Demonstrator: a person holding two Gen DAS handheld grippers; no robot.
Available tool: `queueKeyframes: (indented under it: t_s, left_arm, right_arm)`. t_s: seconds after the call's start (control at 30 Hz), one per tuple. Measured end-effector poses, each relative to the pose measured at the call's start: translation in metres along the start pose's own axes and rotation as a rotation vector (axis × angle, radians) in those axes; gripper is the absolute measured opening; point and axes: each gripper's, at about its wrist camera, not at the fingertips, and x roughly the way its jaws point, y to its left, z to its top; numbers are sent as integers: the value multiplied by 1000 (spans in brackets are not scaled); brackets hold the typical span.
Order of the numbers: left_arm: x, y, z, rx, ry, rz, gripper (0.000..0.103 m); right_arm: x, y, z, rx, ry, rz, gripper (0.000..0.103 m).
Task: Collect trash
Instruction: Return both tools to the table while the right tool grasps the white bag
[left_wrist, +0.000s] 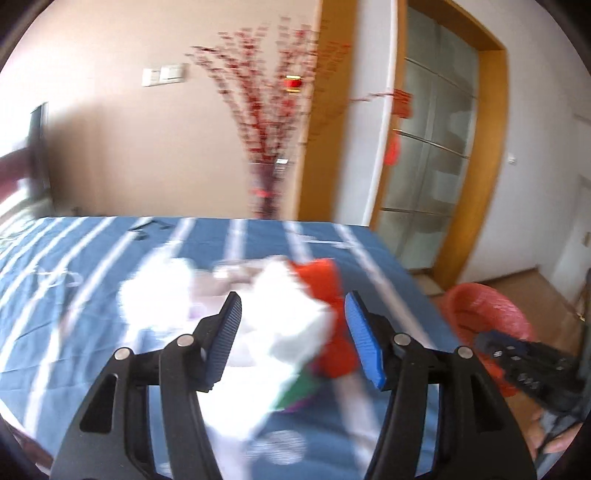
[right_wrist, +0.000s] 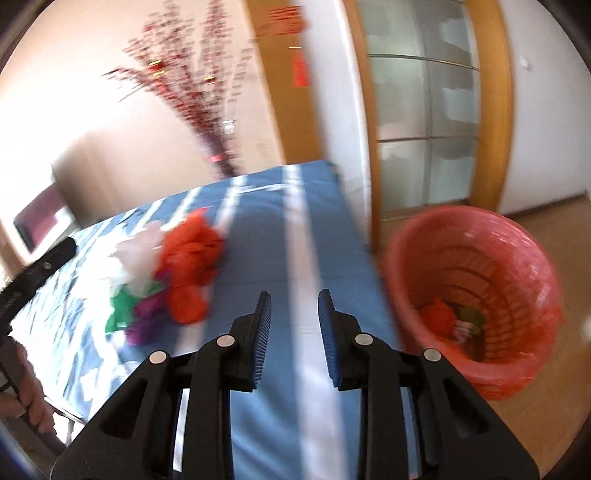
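Observation:
A pile of crumpled trash lies on the blue striped tablecloth (right_wrist: 266, 243): white paper (left_wrist: 291, 306), an orange wad (right_wrist: 192, 258), green (right_wrist: 120, 308) and purple (right_wrist: 144, 321) pieces. My left gripper (left_wrist: 293, 306) is open, its jaws on either side of the white and orange (left_wrist: 325, 284) pieces, above them. My right gripper (right_wrist: 294, 301) is open and empty over the cloth, right of the pile. A red lined waste basket (right_wrist: 476, 273) stands on the floor past the table's right edge, with some trash in it.
A vase of red branches (left_wrist: 264, 177) stands behind the table by the wall. A glass door in a wooden frame (right_wrist: 424, 110) is at the back right. The basket also shows in the left wrist view (left_wrist: 484, 314).

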Motion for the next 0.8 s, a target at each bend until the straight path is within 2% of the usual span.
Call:
queueKeyframes:
  t_s: [0.13,0.2,0.33,0.47,0.53,0.8]
  left_arm:
    - [-4,44,-8,-39,12,102,58]
    - [-6,64,-12,-69,24,131,58]
    - [-13,97,-22,-113,33,193,60]
    - [-14,117,-27,-137,41,212,61]
    - [-13,123,-29,-142,46,216,61]
    - [-4,131,-40,-162,85,199,62]
  right_arm:
    - [6,42,7,-53,0,89,28]
    - [10,61,11,-60,1,150,28]
    - [17,97,17,-89,1,215,28]
    - [28,126,22,-121,5,244,28]
    - [38,136,25,-120,22,256,33]
    - [87,145,17,-107,135,194,34]
